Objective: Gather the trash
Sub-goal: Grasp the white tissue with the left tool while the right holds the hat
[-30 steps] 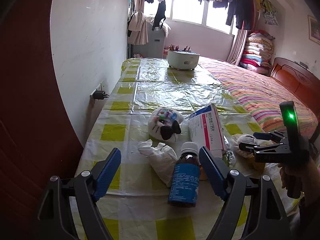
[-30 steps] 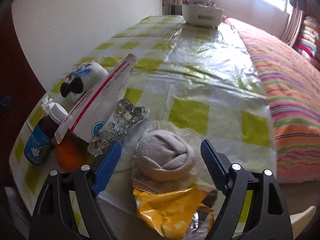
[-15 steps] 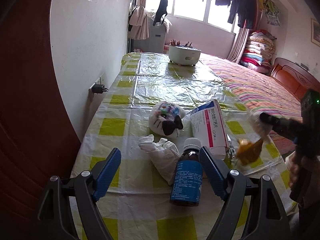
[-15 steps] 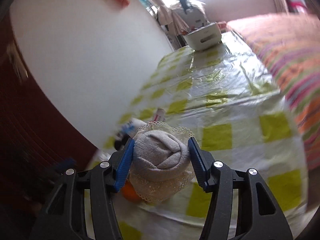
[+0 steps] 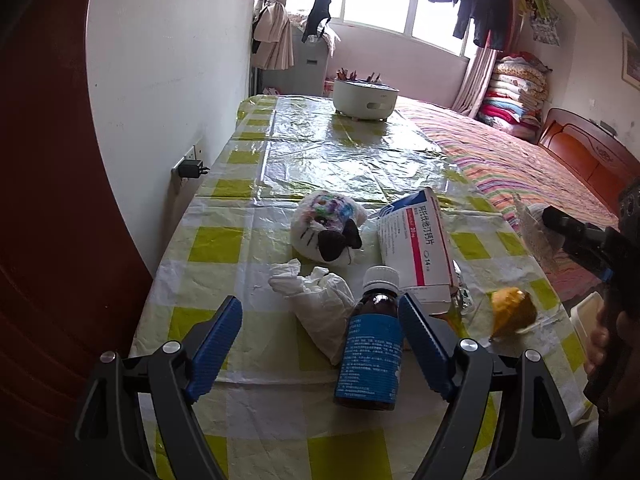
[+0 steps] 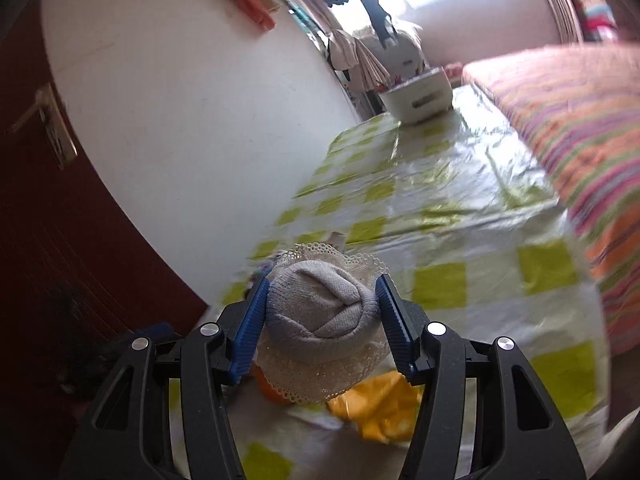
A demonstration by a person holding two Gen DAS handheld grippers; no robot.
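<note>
- Trash is lying across the checkered surface (image 5: 248,248): at the left a crumpled white tissue (image 5: 320,300) is sitting beside a brown medicine bottle (image 5: 374,344).
- Left tool (image 5: 320,334) is hanging wide open and empty just in front of that tissue and bottle, gripping nothing.
- Medicine box (image 5: 416,248) and a plush cat toy (image 5: 326,228) are resting behind them; a yellow wrapper (image 5: 512,312) is lying near the right edge.
- Right tool (image 6: 322,312) has just been closing, and is now pinching a rolled grey sock with lace trim (image 6: 320,312), lifted clear of the surface; carrying it off to wherever rubbish goes looks like the next step.
</note>
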